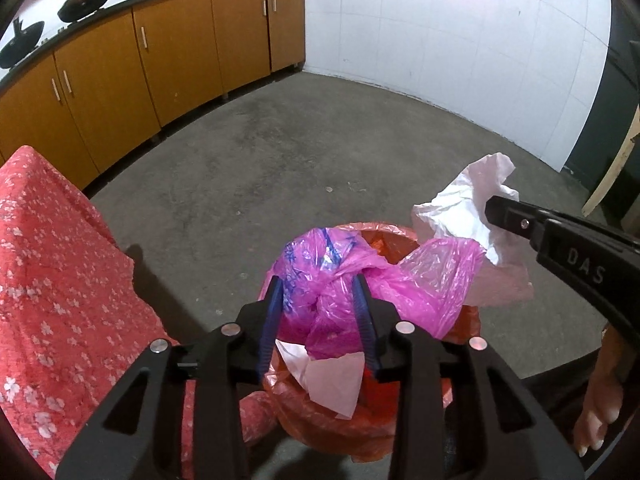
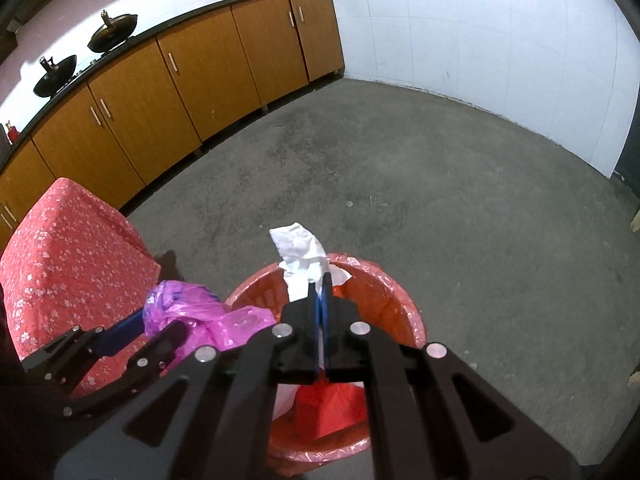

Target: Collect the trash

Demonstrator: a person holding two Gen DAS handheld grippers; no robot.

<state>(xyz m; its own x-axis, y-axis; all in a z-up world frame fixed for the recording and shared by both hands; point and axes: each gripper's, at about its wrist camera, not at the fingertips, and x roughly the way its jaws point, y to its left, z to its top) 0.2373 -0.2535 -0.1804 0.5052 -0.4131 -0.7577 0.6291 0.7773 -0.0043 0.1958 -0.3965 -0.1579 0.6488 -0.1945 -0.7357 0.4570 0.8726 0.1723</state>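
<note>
A round bin lined with a red bag (image 2: 400, 312) stands on the concrete floor; it also shows in the left wrist view (image 1: 320, 420). My left gripper (image 1: 318, 284) is shut on a crumpled pink plastic bag (image 1: 332, 276) and holds it over the bin's near rim; the bag also shows in the right wrist view (image 2: 192, 312). My right gripper (image 2: 320, 280) is shut on a crumpled white paper (image 2: 300, 252) above the bin's opening; the paper also shows in the left wrist view (image 1: 464, 204). White paper (image 1: 332, 380) lies inside the bin.
A table under a red flowered cloth (image 1: 52, 280) stands close on the left of the bin. Brown kitchen cabinets (image 2: 180, 92) with woks on top run along the left wall. A white tiled wall (image 2: 500, 40) is behind. Grey concrete floor (image 2: 400, 168) lies beyond the bin.
</note>
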